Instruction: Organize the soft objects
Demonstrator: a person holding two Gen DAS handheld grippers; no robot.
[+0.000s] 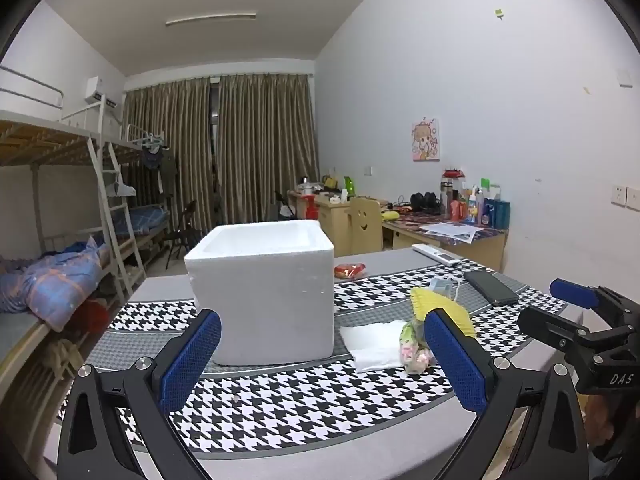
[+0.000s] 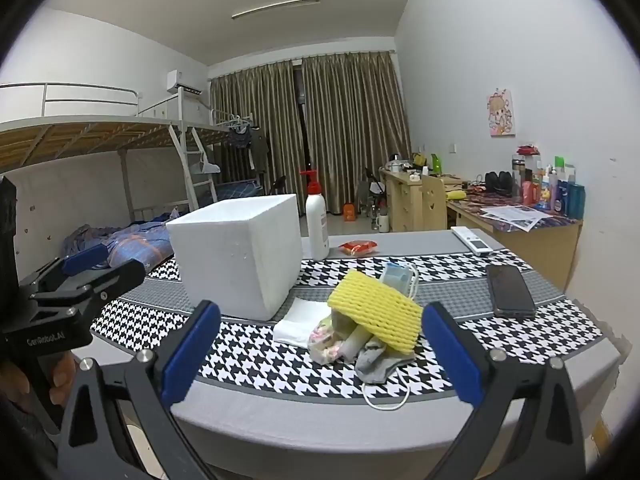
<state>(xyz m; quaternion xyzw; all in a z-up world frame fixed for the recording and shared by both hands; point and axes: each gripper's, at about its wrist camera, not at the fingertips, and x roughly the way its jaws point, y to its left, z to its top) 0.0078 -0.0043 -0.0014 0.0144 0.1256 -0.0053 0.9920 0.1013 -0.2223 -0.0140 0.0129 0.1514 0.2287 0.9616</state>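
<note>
Both grippers, left and right, stood wide open and empty; the right should take the topmost foam squarely, then carry it to the box.

Even, slightly dim indoor light, soft shadows, sharp focus, strong fisheye bending with dark corners.

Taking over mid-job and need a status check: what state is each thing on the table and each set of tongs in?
Left tongs: open, empty.
Right tongs: open, empty.
Foam box: upright, lid off.
Yellow foam net: lying atop the soft pile.
Grey sock: crumpled under the net.
White cloth: folded flat.
Pump bottle: upright.
Phone: screen dark.
</note>
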